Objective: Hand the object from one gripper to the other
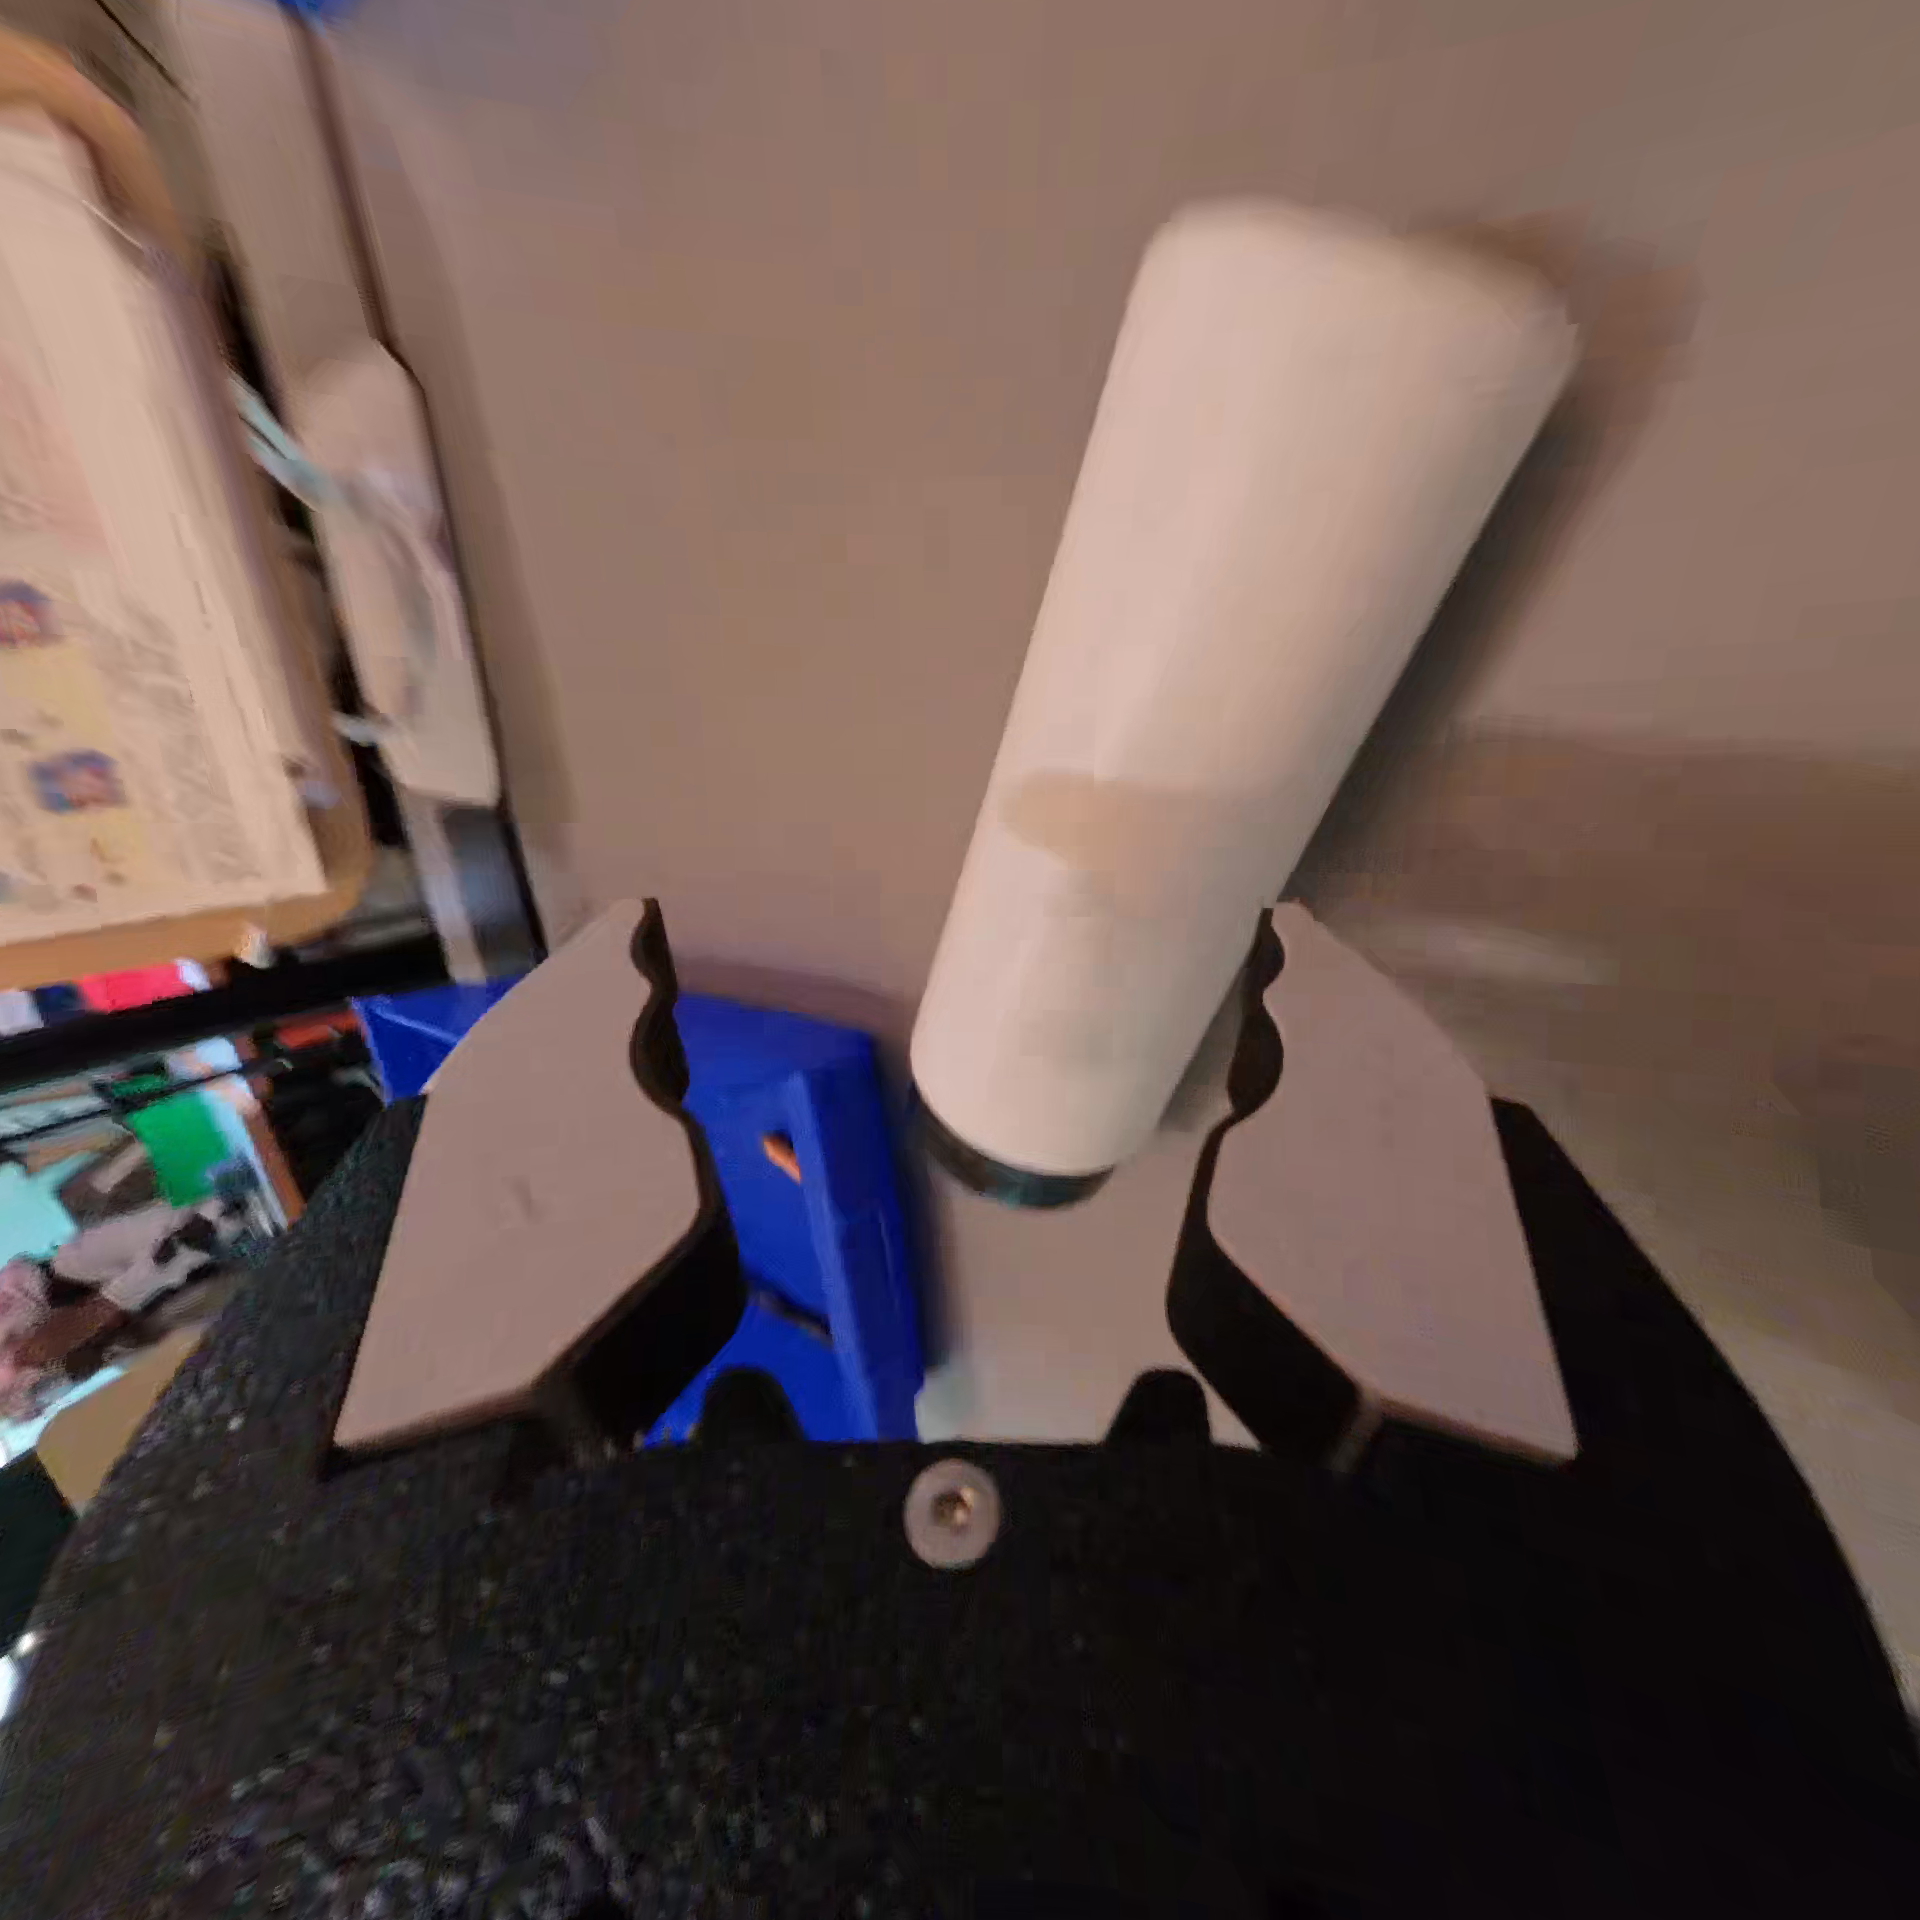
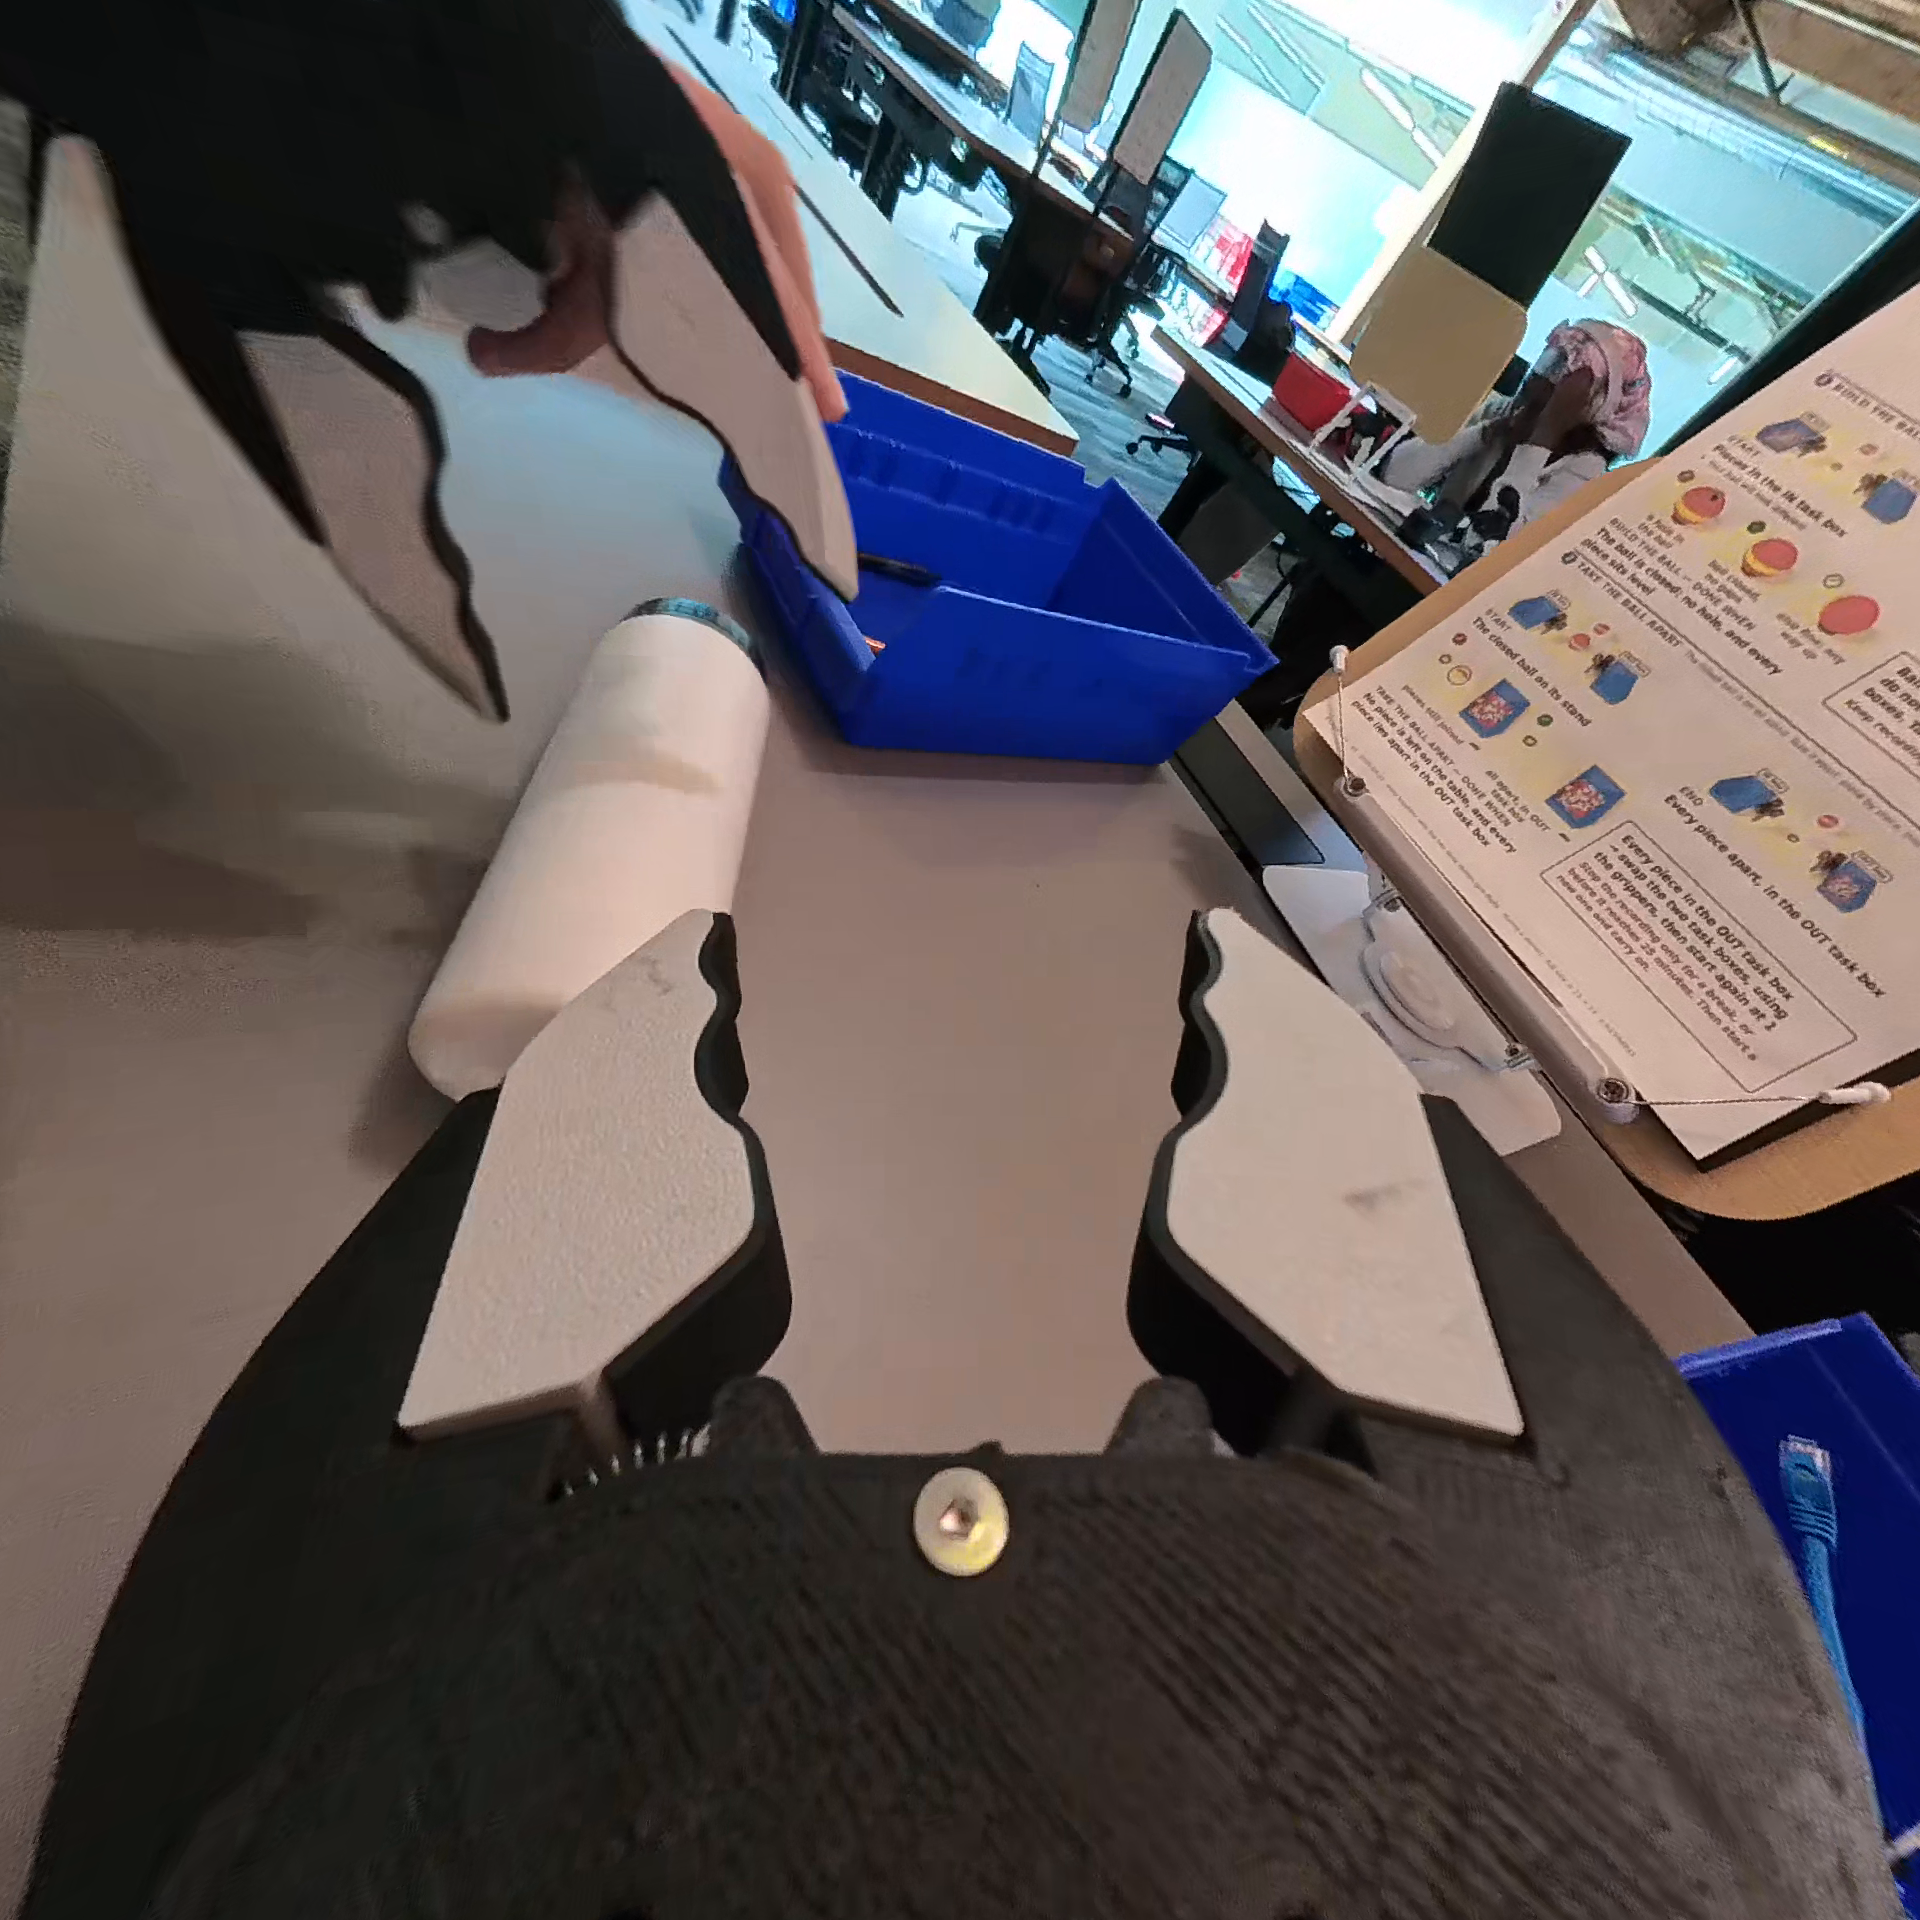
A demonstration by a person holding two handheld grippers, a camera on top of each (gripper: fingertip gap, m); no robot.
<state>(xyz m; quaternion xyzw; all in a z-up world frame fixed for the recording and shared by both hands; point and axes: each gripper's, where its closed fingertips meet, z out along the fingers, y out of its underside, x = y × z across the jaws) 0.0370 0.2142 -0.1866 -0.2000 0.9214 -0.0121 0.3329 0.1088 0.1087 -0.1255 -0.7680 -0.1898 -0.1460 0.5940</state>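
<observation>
Grey tabletop (image 2: 966, 1039) fills both views, with an open office of desks and chairs behind it in the right wrist view. We see the white cylinder (image 2: 613, 831) lying on its side on the table, its dark-ringed end toward the blue bin (image 2: 1039, 665); neither gripper holds it. Our left gripper (image 1: 951, 997) points down at the table, jaws spread wide, and the white cylinder (image 1: 1226, 675) sits just past its fingertips, near end close beside the right-hand finger; contact we can't tell, view is blurred. In the right wrist view that left gripper (image 2: 665, 644) hangs tilted above the cylinder's far end and the bin's near corner, a person's hand (image 2: 769, 239) showing behind it. Our right gripper (image 2: 961, 966) is low over the table, jaws wide apart with nothing between them; the cylinder lies just off its left finger. Blue bin (image 1: 821, 1164) shows between the left gripper's fingers. An instruction sheet (image 2: 1683, 748) on a tilted board stands at the table's right edge. A second blue bin (image 2: 1808, 1455) with a blue cable (image 2: 1818, 1558) sits at lower right.
</observation>
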